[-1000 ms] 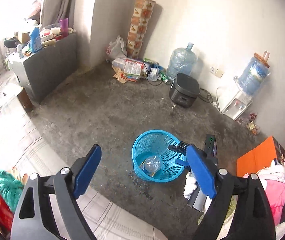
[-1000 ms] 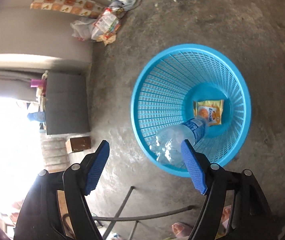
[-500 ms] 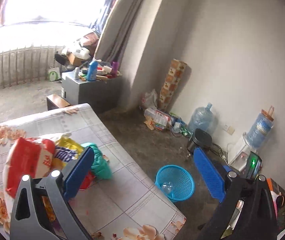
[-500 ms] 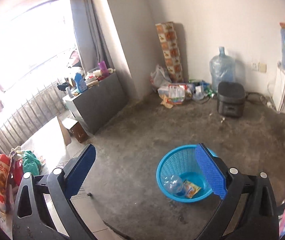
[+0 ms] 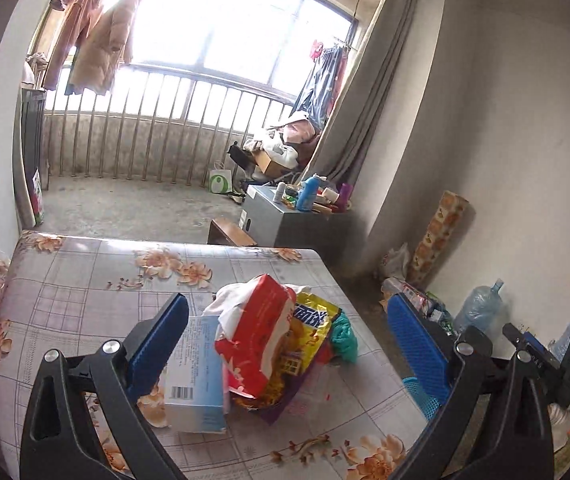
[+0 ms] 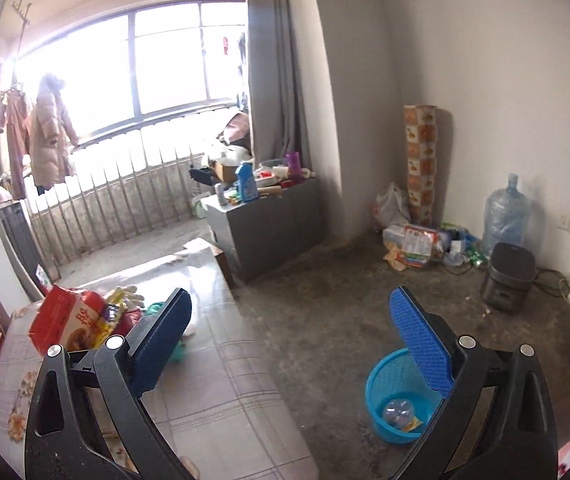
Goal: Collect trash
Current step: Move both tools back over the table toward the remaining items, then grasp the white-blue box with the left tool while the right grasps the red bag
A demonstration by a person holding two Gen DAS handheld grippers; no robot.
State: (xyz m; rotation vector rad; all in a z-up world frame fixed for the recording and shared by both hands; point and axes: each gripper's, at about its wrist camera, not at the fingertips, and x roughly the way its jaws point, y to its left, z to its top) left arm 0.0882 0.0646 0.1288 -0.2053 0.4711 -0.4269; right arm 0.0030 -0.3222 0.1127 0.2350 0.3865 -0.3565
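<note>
The left tongs [image 5: 287, 324] stand wide and hold nothing, above a heap of trash on the flowered surface [image 5: 85, 280]: a red packet [image 5: 261, 336], a yellow wrapper [image 5: 309, 340], a pale blue box [image 5: 197, 372]; the right tongs [image 6: 289, 320] gape wide too, empty; the blue basket [image 6: 385, 380] sits on the floor beside the surface, holding a clear bottle [image 6: 397, 410] and a small packet [image 6: 413, 424].

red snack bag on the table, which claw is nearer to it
Left. The left claw hovers open right over the red snack bag; the right claw is open too, with the bag off to its left.
</note>
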